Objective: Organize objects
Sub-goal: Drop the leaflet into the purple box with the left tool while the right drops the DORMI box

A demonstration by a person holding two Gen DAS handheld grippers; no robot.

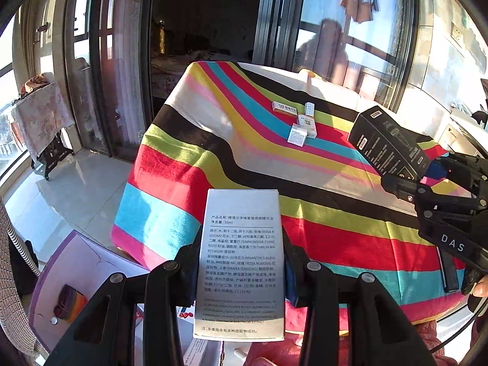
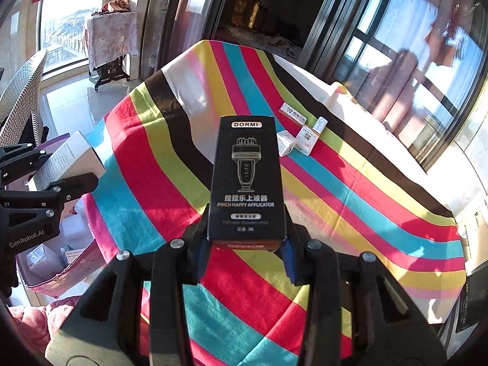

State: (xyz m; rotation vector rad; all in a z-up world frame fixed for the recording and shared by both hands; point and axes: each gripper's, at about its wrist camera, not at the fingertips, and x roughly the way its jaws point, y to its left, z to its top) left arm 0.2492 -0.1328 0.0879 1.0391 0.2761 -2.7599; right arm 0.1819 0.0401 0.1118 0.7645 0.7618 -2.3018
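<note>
Your left claw point(image 1: 241, 262) is clamped on a tall silver-white carton point(image 1: 241, 259) with its printed ingredients panel facing the camera; the pads press on both long sides and the box stands nearly upright between them, above the near edge of the table point(image 1: 396, 91). Your right claw point(image 2: 244, 244) is gripping a black box point(image 2: 247, 177) (the front reads DORMI and shows a drawing of an applicator), again squeezed on both sides low down, its top leaning away from the lens. In the left wrist view that same black box point(image 1: 387, 143) is seen at the right, tilted and held clear above the striped cloth point(image 1: 213, 140). In the right wrist view the silver-white carton point(image 2: 70, 158) is seen at the far left, off the table's left edge.

The cloth covers most of the table in bands of red, turquoise, yellow, pink, green, black and white. Far across it sits a cluster of four small white boxes point(image 1: 300, 123), just beside one another, well apart from both held boxes. Below the table on the left lies an open purple-edged box point(image 1: 61, 274) with small items inside.
</note>
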